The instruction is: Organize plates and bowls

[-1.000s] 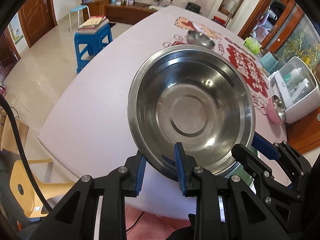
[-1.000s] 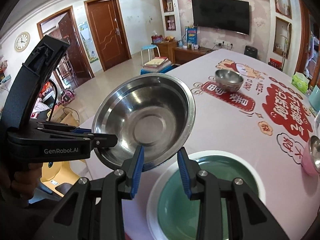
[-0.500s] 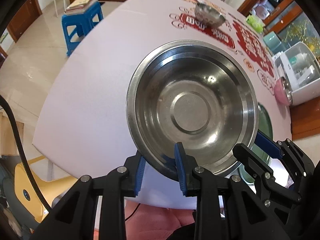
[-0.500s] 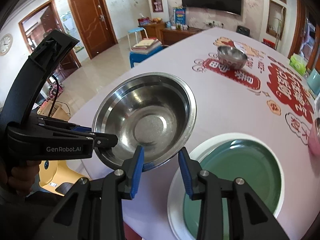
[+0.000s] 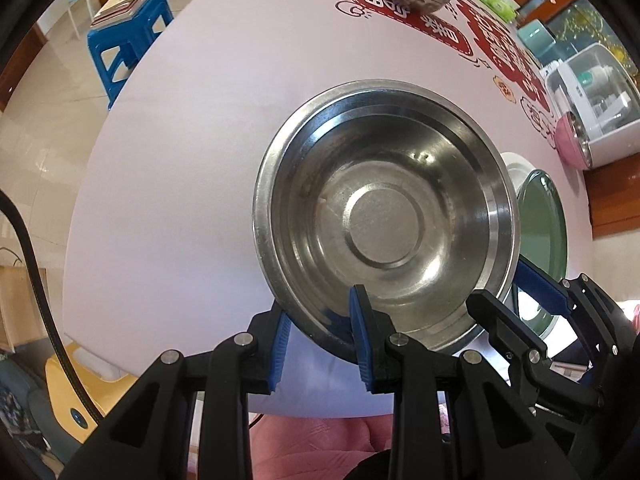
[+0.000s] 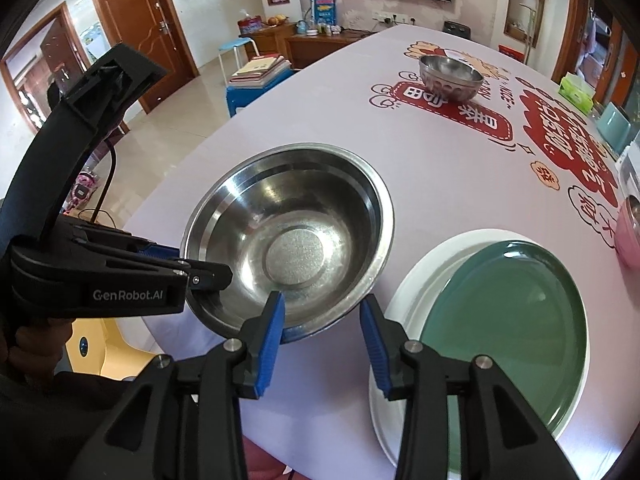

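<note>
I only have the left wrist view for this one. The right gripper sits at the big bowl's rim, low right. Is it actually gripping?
Observer: No. From the right wrist, the right gripper straddles the big steel bowl at its near rim, pads apart and not pinching; its jaws have just been opening.
Operator: The bowl hides most of the green plate. Anything on it?
Observer: The green plate is bare and lies off-centre on a larger white plate.
Operator: So what holds the bowl?
Observer: Only the left gripper, clamped on the rim, with a hand around its handle.
</note>
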`<state>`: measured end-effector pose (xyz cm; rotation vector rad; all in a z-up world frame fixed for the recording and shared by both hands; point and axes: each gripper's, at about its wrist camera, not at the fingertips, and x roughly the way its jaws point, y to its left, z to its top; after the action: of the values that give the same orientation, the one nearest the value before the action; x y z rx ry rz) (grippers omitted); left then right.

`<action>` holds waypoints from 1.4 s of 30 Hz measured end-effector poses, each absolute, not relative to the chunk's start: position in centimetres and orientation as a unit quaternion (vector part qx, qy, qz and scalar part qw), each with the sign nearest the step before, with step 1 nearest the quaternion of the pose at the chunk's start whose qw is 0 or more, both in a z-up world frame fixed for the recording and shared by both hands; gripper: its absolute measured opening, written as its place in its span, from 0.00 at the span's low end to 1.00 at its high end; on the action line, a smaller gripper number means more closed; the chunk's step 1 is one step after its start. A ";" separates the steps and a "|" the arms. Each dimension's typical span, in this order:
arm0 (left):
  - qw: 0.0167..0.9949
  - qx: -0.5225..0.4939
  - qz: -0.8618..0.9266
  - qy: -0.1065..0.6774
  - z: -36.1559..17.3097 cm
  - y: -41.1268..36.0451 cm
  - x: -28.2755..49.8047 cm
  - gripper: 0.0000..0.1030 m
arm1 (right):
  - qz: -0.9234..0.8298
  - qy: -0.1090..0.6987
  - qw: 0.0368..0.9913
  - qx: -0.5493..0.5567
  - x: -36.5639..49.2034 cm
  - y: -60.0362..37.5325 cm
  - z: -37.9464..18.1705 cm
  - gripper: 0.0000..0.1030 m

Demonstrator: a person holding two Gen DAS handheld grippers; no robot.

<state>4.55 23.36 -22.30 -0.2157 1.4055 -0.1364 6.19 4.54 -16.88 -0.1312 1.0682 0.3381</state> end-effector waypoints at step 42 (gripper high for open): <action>0.800 -0.046 -0.121 0.586 -16.8 23.2 5.7 0.44 | 0.092 0.451 0.887 -0.051 5.1 2.6 -14.4 0.50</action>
<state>5.66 23.21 -16.80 -0.0985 1.2568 -0.2601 5.08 2.59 -14.37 -0.1059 0.9368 0.1921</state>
